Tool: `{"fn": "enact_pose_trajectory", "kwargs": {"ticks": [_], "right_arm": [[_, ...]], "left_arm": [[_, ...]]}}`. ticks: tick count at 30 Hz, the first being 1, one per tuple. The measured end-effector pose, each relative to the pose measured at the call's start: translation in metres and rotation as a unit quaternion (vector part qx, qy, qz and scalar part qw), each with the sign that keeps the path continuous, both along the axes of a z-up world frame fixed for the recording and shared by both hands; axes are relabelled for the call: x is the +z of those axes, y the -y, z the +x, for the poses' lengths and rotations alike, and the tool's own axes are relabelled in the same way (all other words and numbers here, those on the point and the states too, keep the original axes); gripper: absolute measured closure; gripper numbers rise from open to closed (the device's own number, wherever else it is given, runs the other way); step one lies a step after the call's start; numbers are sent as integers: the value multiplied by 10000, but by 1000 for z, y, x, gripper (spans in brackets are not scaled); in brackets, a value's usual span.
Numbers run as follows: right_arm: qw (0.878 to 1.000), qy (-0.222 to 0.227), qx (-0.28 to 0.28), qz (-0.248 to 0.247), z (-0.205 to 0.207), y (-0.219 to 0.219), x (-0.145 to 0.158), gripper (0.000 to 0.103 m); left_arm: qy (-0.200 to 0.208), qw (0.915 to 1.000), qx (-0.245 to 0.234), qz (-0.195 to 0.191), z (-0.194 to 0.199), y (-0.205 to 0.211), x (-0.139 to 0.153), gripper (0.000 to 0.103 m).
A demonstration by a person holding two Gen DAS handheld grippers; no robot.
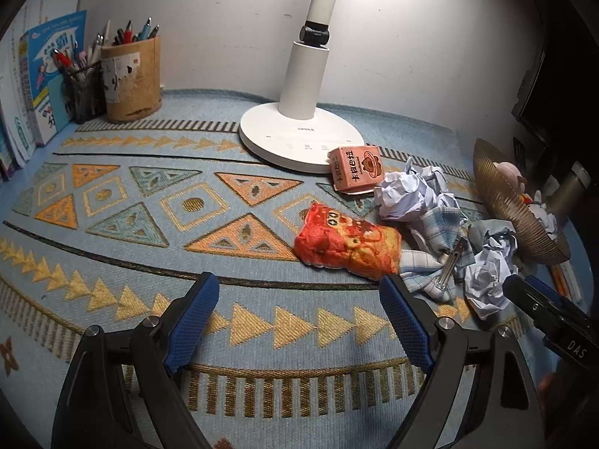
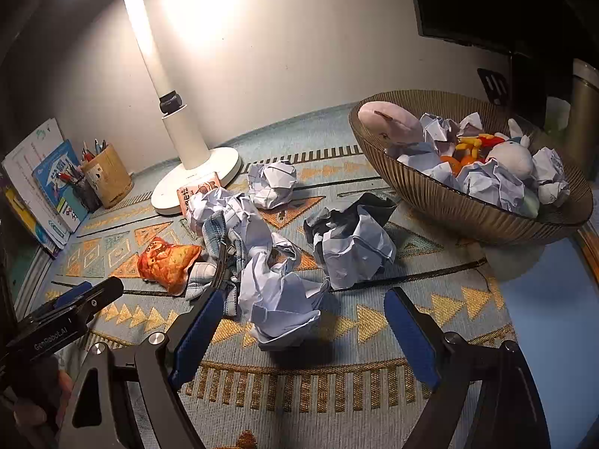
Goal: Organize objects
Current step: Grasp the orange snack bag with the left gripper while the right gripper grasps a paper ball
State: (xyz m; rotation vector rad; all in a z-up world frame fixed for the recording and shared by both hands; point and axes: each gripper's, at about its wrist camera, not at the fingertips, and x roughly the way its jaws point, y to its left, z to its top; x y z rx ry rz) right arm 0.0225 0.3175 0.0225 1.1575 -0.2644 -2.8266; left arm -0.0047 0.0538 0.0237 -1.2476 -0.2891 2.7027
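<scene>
I'm looking at a desk covered by a pale blue woven mat with orange and gold triangle bands. On it, at the upper centre of the left view, stands a white round-based desk lamp. An orange printed carton lies touching its base. At upper left stand a cork pen holder, a black mesh pen cup and upright books. Right of centre lie a crinkled orange snack bag, a blue checked cloth and crumpled white paper balls. A ribbed brown glass bowl sits at the right view's upper right.
</scene>
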Motion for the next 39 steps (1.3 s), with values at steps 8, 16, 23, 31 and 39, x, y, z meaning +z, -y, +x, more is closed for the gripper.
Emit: {"fn": "enact_pose_trajectory", "kwargs": {"ticks": [8, 16, 23, 31, 39], "right_arm": [[9995, 231, 207, -83, -1, 3, -5, 16], [9973, 622, 394, 13, -16, 9, -18, 46], [9976, 481, 399, -303, -11, -1, -14, 52], [9978, 432, 414, -273, -8, 1, -13, 50], [9986, 369, 326, -166, -11, 3, -10, 23]], "left_arm": [[694, 9962, -436, 302, -39, -35, -14, 16], [569, 9952, -449, -655, -52, -56, -19, 16], [623, 9937, -59, -925, -34, -14, -13, 16], [485, 9980, -163, -379, -37, -13, 3, 18], [454, 9960, -296, -714, -63, -53, -21, 18]]}}
